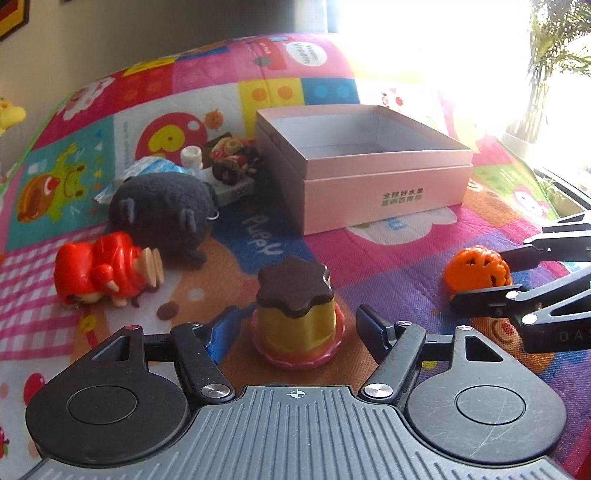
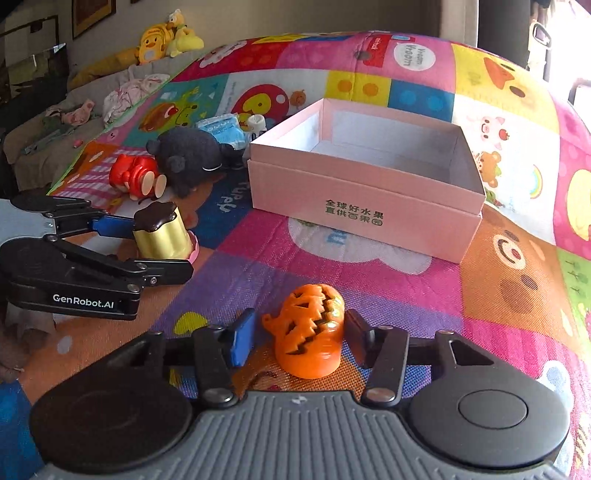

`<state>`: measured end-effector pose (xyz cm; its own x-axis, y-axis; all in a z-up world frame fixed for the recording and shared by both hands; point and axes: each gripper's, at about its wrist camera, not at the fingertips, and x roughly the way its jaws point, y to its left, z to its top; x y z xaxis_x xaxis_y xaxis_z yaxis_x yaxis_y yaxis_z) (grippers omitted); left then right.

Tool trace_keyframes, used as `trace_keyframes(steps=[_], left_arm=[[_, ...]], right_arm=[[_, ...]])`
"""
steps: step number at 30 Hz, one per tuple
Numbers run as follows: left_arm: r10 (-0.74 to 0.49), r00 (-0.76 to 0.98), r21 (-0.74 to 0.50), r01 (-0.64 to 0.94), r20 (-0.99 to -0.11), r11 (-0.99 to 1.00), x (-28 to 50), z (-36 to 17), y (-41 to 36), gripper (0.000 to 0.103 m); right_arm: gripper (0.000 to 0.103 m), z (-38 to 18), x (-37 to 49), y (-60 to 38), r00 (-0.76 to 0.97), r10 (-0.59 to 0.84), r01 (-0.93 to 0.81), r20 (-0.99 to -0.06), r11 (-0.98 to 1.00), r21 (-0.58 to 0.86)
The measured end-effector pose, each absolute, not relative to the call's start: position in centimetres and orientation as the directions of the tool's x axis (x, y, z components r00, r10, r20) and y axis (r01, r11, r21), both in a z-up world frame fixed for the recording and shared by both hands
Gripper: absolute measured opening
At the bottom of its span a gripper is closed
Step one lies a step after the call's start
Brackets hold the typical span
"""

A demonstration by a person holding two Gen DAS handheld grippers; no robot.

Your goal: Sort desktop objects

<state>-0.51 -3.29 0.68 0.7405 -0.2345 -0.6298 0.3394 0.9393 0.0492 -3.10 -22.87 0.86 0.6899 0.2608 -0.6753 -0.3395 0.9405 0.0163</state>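
Observation:
A pudding toy [image 1: 297,317], yellow with a brown top on a pink base, stands on the play mat between the fingers of my open left gripper [image 1: 295,330]; the pads stand a little off its sides. It also shows in the right wrist view [image 2: 162,230]. An orange pumpkin toy [image 2: 312,334] stands between the fingers of my open right gripper [image 2: 301,338], with small gaps either side; it shows in the left wrist view [image 1: 478,271] too. An empty pink box [image 1: 364,166] stands behind, also in the right wrist view [image 2: 369,177].
A red figure [image 1: 105,267] lies on its side at the left beside a black plush [image 1: 164,212]. Behind them are a blue packet [image 1: 151,166], a small white bottle [image 1: 192,157] and a toy car [image 1: 232,158]. A sofa with plush toys [image 2: 166,35] stands beyond the mat's left edge.

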Motion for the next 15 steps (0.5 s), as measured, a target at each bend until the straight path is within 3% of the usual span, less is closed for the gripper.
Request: trace_keyframes(steps=[1,2,9,15], left_arm=[[-0.236,0.741,0.053,0.343,-0.629,0.938,-0.5,0.7,-3.4,0.068],[-0.239,0.739,0.055,0.349,-0.630,0.935,-0.5,0.8,-3.6,0.061],[-0.275,0.740,0.096,0.416,-0.614,0.904,-3.2,2.1,-5.0,0.061],[-0.328,0.813,0.121,0.432,-0.482,0.894,-5.8,7.6,-5.7,0.061]], right_arm=[[0.045,1.0,-3.2,-22.9,0.689,0.262,-0.335,-0.675,0.942,0.023],[0.036,1.2,-3.4,-23.1,0.689,0.262,-0.335,-0.676,0.942,0.025],[0.034,4.4,-6.2,-23.9,0.729,0.266,-0.341,-0.631,0.940,0.002],[0.034,9.0,-9.0,-24.9,0.807,0.267,-0.333,-0.527,0.942,-0.032]])
